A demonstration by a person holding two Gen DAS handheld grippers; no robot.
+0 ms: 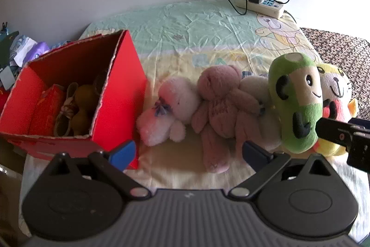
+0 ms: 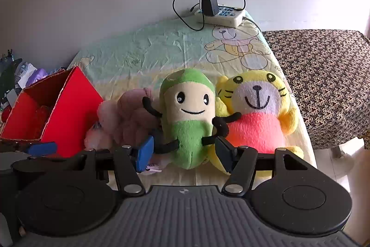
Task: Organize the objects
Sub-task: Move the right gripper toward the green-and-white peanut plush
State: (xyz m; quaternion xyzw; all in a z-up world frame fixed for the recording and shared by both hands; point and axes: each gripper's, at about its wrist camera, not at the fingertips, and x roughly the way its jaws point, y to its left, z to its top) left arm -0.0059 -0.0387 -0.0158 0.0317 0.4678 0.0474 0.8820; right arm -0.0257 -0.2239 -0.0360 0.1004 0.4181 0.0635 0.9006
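A green and cream plush (image 2: 188, 122) with a smiling face stands upright between the blue pads of my right gripper (image 2: 185, 153), which press on its lower body. It leans against a yellow tiger plush (image 2: 259, 112). In the left wrist view the same green plush (image 1: 296, 103) has one right finger (image 1: 333, 131) against its side. My left gripper (image 1: 188, 152) hangs open over the bed with nothing between its fingers. Just beyond it lie a pink bear (image 1: 219, 108) and a white-pink plush (image 1: 166, 108). A red cardboard box (image 1: 120, 94) stands open at the left.
The box holds a red packet (image 1: 46, 108) and brownish items. A power strip (image 2: 222, 14) with a charger and looped cables lies at the bed's far edge by the wall. A brown patterned cloth (image 2: 323, 75) covers the surface to the right. Clutter (image 1: 20, 50) sits behind the box.
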